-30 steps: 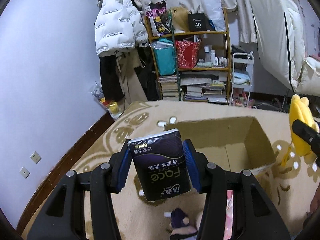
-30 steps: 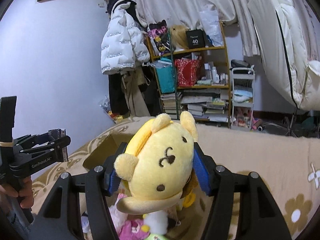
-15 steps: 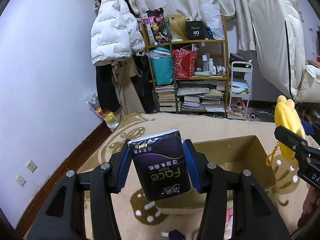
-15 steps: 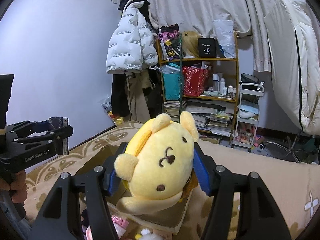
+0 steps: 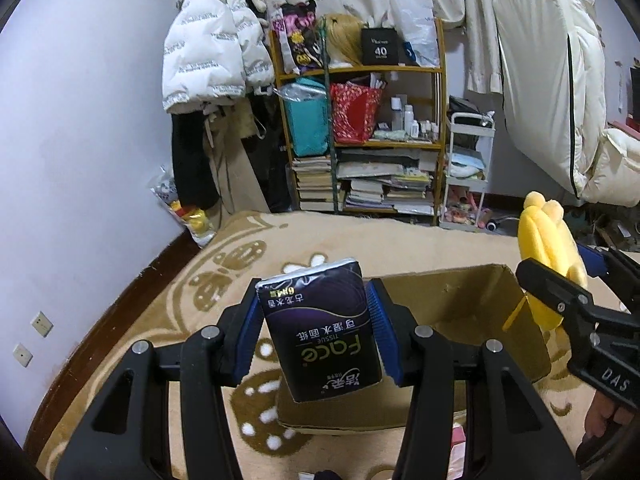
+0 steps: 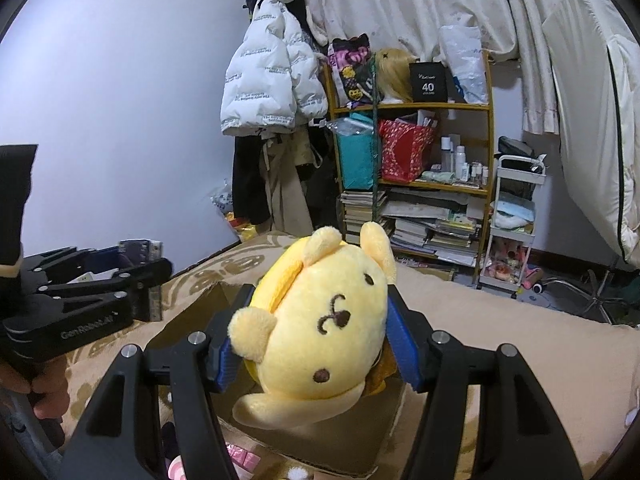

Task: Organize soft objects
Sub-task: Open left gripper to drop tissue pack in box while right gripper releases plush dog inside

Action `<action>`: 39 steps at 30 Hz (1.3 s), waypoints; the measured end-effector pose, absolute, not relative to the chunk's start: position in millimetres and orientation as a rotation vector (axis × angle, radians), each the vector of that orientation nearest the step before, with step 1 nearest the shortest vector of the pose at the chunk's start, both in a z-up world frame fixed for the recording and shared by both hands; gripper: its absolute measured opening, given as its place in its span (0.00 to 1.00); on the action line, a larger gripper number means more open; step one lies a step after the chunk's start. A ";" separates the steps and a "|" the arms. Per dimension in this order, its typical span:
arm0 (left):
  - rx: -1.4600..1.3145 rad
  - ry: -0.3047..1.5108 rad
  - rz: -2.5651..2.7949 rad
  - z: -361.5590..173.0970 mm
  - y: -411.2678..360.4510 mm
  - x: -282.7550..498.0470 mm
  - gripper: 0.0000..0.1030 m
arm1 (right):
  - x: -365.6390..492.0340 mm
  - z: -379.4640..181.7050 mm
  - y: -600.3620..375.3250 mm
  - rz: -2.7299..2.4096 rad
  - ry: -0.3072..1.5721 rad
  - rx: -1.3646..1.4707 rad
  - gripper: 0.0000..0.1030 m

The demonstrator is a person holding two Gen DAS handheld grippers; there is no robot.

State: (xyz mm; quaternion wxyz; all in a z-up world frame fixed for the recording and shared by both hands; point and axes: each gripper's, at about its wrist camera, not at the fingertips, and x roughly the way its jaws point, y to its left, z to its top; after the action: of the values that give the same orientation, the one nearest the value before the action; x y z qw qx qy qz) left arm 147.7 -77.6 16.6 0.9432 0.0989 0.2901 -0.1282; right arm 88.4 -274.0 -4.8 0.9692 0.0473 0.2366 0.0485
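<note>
My left gripper point(image 5: 316, 336) is shut on a dark purple tissue pack point(image 5: 320, 332) and holds it above the near edge of an open cardboard box point(image 5: 460, 300) on the carpet. My right gripper point(image 6: 316, 344) is shut on a yellow plush dog point(image 6: 320, 332) and holds it over the same box point(image 6: 192, 316). In the left wrist view the right gripper point(image 5: 568, 296) and the plush point(image 5: 548, 248) show at the right, above the box's right wall. In the right wrist view the left gripper point(image 6: 140, 280) shows at the left.
A beige patterned carpet point(image 5: 240, 264) covers the floor. Pink and purple soft things point(image 6: 240, 456) lie in front of the box. A cluttered shelf point(image 5: 360, 140), a white cart point(image 5: 464, 172), hanging coats point(image 5: 216, 60) and a purple wall point(image 5: 80, 160) stand behind.
Both grippers have risen and tilted up with their loads still held. The box has slid lower in both views, and the right gripper with the plush has come closer to the left one.
</note>
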 end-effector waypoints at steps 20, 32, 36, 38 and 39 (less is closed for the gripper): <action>0.177 0.778 -0.313 -37.6 -88.9 172.8 0.49 | 98.8 -56.1 -271.2 0.169 0.628 0.113 0.66; 0.185 0.794 -0.270 -39.3 -80.2 173.1 0.51 | 96.9 -63.5 -269.2 0.161 0.660 0.110 0.69; 0.220 0.794 -0.257 -35.7 -79.6 171.0 0.54 | 95.4 -62.2 -270.6 0.132 0.660 0.106 0.74; 0.214 0.796 -0.258 -32.8 -77.3 169.8 0.56 | 94.5 -61.3 -271.8 0.134 0.655 0.113 0.80; 0.214 0.796 -0.254 -32.0 -76.3 169.1 0.58 | 94.0 -60.8 -272.0 0.132 0.652 0.110 0.83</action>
State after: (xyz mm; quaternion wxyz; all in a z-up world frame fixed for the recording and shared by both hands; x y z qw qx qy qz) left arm 169.1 -76.3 -32.0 0.9085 0.1039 0.3857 -0.1229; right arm 94.0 -272.0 -60.8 0.9437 0.0540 0.3198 0.0649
